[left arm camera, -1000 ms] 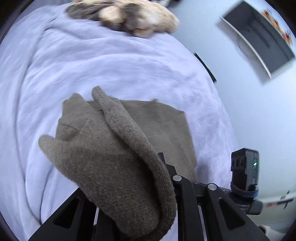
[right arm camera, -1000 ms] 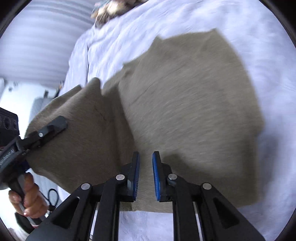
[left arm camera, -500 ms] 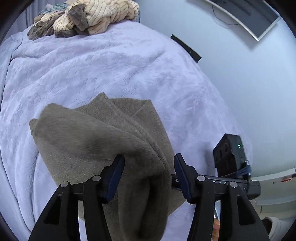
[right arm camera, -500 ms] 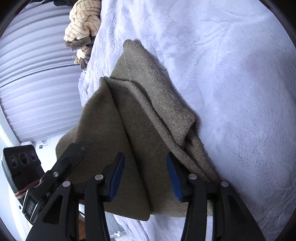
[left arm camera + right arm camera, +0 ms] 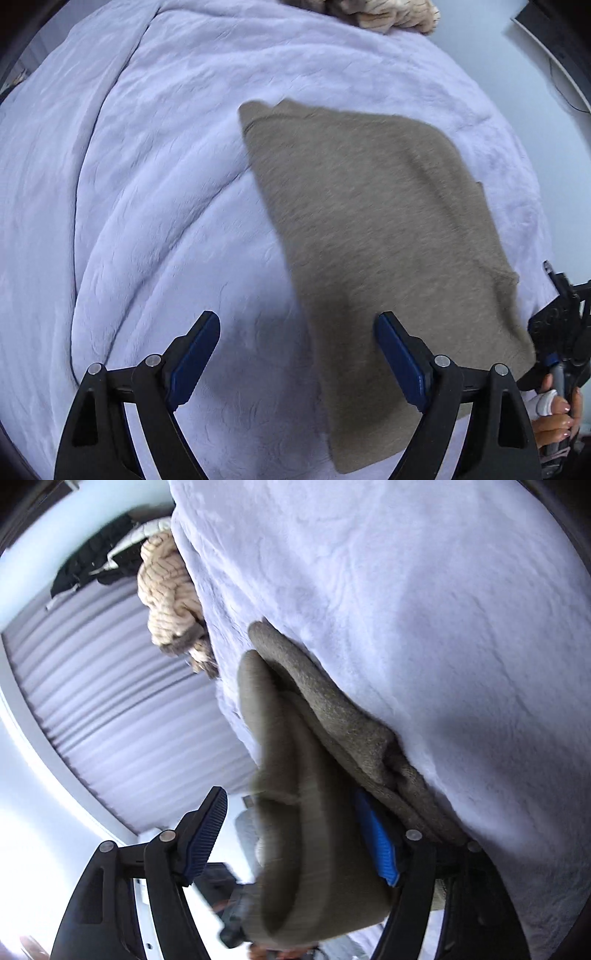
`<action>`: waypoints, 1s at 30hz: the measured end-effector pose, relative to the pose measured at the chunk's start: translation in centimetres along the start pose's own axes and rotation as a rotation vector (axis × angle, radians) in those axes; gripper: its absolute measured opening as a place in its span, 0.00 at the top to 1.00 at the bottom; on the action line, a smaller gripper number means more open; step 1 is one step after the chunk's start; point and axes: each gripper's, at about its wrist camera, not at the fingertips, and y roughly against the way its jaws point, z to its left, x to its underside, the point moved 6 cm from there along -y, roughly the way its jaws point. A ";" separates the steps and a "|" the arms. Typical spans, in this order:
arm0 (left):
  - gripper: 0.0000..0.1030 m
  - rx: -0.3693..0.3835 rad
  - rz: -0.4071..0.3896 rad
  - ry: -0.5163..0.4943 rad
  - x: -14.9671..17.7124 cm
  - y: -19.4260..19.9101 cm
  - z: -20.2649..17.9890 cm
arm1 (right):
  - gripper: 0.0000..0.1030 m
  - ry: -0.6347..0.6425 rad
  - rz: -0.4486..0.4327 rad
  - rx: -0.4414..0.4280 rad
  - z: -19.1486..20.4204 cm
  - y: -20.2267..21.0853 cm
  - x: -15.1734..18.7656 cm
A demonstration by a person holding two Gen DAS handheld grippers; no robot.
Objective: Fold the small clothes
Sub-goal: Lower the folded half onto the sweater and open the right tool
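Taupe knit garment (image 5: 373,229); lavender blanket (image 5: 147,184); cream striped clothes (image 5: 166,590).

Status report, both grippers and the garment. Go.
Left gripper jaws opening, nothing gripped. Right gripper jaws opening, brown knit garment loose between them. Garment folded on the lilac blanket. Clothes pile at far edge, not obstructing.

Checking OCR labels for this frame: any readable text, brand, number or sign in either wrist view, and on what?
None readable in either view.
Brown knit garment: no tag or print shows.
Lilac blanket: embossed texture only, no lettering.
Cream knit pile: ribbed pattern, no text.
Left gripper and right gripper, jaws opening: no markings visible.
Dark device at the left view's right edge: any marking is too blurred to read.
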 end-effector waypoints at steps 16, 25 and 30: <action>0.15 -0.023 -0.027 -0.119 -0.3 -0.4 -2.1 | 0.82 0.610 0.070 0.556 7.3 -2.7 2.9; 0.07 -0.023 -0.002 -0.093 0.4 -1.1 -1.4 | 0.74 0.569 0.040 0.747 3.0 -0.5 1.3; 0.18 -0.021 -0.027 -0.116 0.9 1.2 -1.3 | 0.62 0.623 -0.013 0.816 4.9 2.1 2.2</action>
